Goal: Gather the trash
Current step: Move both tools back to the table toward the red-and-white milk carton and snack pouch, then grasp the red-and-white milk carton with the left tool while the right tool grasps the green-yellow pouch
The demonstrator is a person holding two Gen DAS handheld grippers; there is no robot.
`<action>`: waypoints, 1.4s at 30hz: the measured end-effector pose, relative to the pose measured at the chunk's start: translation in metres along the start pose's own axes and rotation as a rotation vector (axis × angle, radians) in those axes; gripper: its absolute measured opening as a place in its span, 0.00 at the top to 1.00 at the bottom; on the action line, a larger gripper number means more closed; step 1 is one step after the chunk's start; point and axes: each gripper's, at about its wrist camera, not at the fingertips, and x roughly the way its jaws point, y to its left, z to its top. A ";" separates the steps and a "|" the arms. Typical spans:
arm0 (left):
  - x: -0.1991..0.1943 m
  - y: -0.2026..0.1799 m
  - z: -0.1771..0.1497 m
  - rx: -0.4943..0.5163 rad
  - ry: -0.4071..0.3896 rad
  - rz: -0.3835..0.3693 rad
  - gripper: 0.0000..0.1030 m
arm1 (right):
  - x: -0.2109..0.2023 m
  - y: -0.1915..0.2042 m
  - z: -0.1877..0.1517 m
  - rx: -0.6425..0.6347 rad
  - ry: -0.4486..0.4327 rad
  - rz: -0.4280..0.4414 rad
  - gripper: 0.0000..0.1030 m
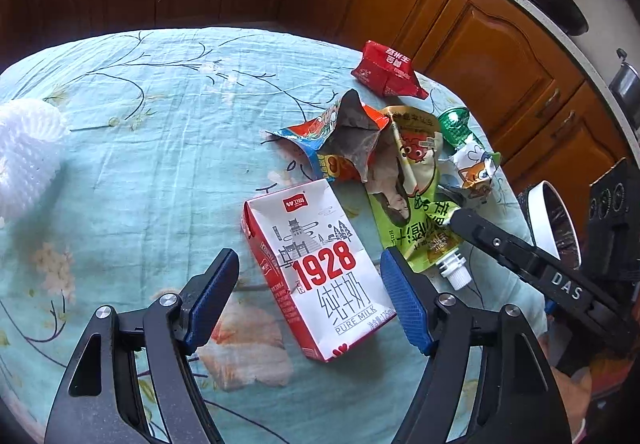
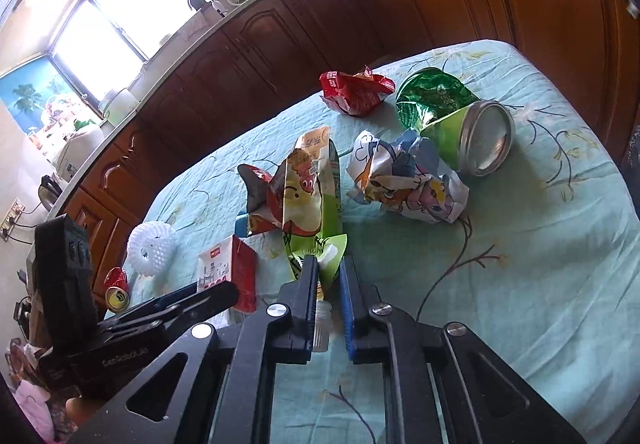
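A white and red milk carton (image 1: 320,272) lies on the table between the fingers of my open left gripper (image 1: 308,264); it also shows in the right wrist view (image 2: 228,272). My right gripper (image 2: 329,276) is shut on the lower end of a green spouted drink pouch (image 2: 312,196), near its white cap (image 2: 322,328). The pouch also shows in the left wrist view (image 1: 416,204), with the right gripper's finger (image 1: 480,232) on it. Around it lie a torn orange snack bag (image 1: 340,140), a red wrapper (image 2: 354,90), a crumpled cartoon wrapper (image 2: 408,180) and a crushed green can (image 2: 456,120).
The table wears a light blue flowered cloth (image 1: 140,164). A white foam fruit net (image 1: 28,156) lies at its left. Brown wooden cabinets (image 1: 460,16) run behind. A white-rimmed bin (image 1: 548,212) stands past the table's right edge. A small red can (image 2: 117,290) lies near the far edge.
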 end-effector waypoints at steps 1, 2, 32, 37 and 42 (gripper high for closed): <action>0.001 0.000 0.000 0.002 0.002 -0.004 0.28 | -0.006 0.000 -0.005 -0.003 -0.001 -0.001 0.90; 0.001 0.000 -0.001 0.004 0.001 -0.004 0.28 | -0.012 -0.001 -0.010 -0.006 -0.001 -0.001 0.91; -0.020 -0.044 -0.044 0.179 0.038 -0.112 0.50 | -0.065 -0.074 -0.038 0.326 -0.110 -0.117 0.30; -0.014 -0.045 -0.040 0.170 0.040 -0.109 0.50 | -0.053 -0.076 -0.021 0.316 -0.119 -0.161 0.30; -0.008 -0.045 -0.035 0.169 0.040 -0.103 0.50 | -0.048 -0.078 -0.012 0.316 -0.126 -0.186 0.30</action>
